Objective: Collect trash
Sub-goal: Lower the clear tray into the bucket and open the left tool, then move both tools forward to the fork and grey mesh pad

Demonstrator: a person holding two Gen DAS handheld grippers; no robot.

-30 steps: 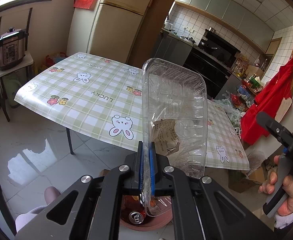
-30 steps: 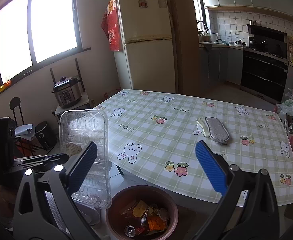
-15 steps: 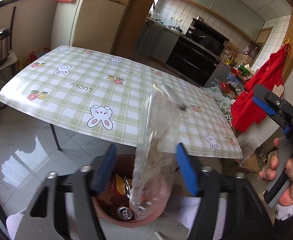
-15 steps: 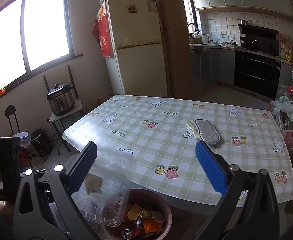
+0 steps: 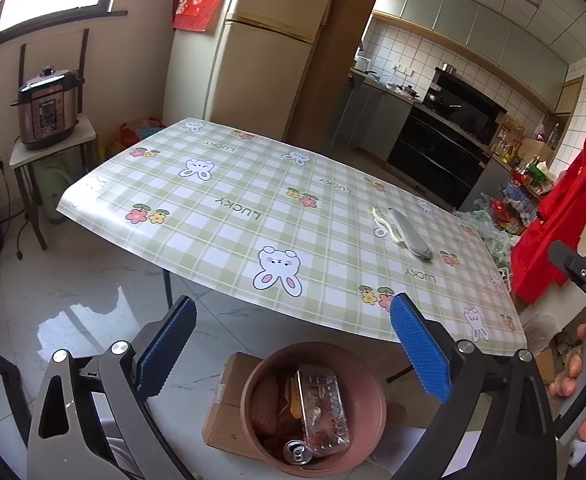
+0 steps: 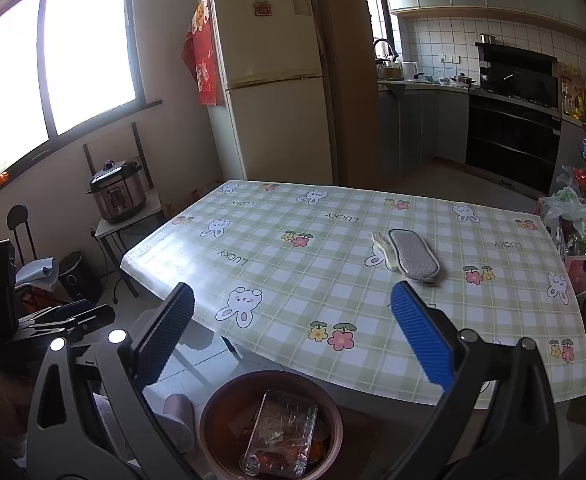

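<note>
A clear plastic tray (image 5: 323, 414) lies in the round brown trash bin (image 5: 367, 376) on the floor below the table edge, on top of wrappers and a drink can (image 5: 297, 451). The tray (image 6: 281, 432) and bin (image 6: 217, 408) also show in the right wrist view. My left gripper (image 5: 291, 350) is open and empty above the bin. My right gripper (image 6: 293, 334) is open and empty, above the bin and the table's near edge.
The table (image 5: 229, 216) has a green checked cloth with a grey sponge pad (image 5: 409, 232) and a pale strip beside it. Flat cardboard (image 5: 223, 420) lies under the bin. A pressure cooker (image 5: 47, 106) stands on a side table at left. A fridge (image 6: 273, 80) stands behind.
My left gripper opened and let go of the clear tray, which dropped into the bin. The left gripper then rose and tilted up toward the table. The right gripper stayed open.
</note>
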